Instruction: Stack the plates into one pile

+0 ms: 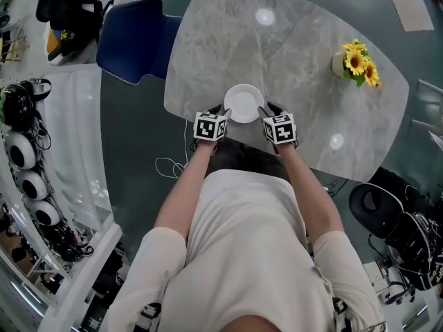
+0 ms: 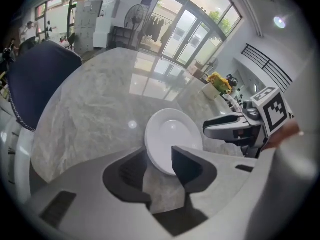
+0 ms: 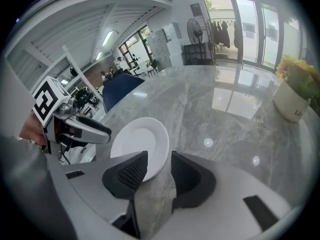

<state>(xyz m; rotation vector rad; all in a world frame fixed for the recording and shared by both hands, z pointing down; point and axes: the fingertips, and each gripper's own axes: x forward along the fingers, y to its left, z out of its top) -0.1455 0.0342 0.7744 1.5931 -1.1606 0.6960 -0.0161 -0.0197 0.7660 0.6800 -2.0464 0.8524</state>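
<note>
Scene: working at a grey marble-look bench [image 1: 297, 68], seen from overhead, with both arms reaching toward its near edge.

Plates: lying as a single white pile, plates [image 1: 243, 103] sitting flat on the bench close to the near edge, between the two tools; looking like more than one at the rim in the left gripper view, though resisting any count.

Left hand-held gripper: pointing steeply down, left hand-held gripper [image 2: 160, 166] holding its jaws apart, straddling the pile's rim on the person's left without the pads pressing on it.

Right hand-held gripper: mirroring that on the other side, right hand-held gripper [image 3: 159, 171] keeping its jaws wide apart, with the rim of the pile showing in the gap and not being squeezed.

Done so far: appearing complete or nearly so, judging by the one pile on the bench and no other plate showing anywhere on it in any view.

Left to do: probably nothing beyond drawing both tools clear of the rim without nudging the pile toward the bench edge.

Elsewhere: sitting well apart at the far right, flowers [image 1: 356, 62] in a pale pot; standing off the far-left corner, a dark blue chair [image 1: 135, 40].
</note>
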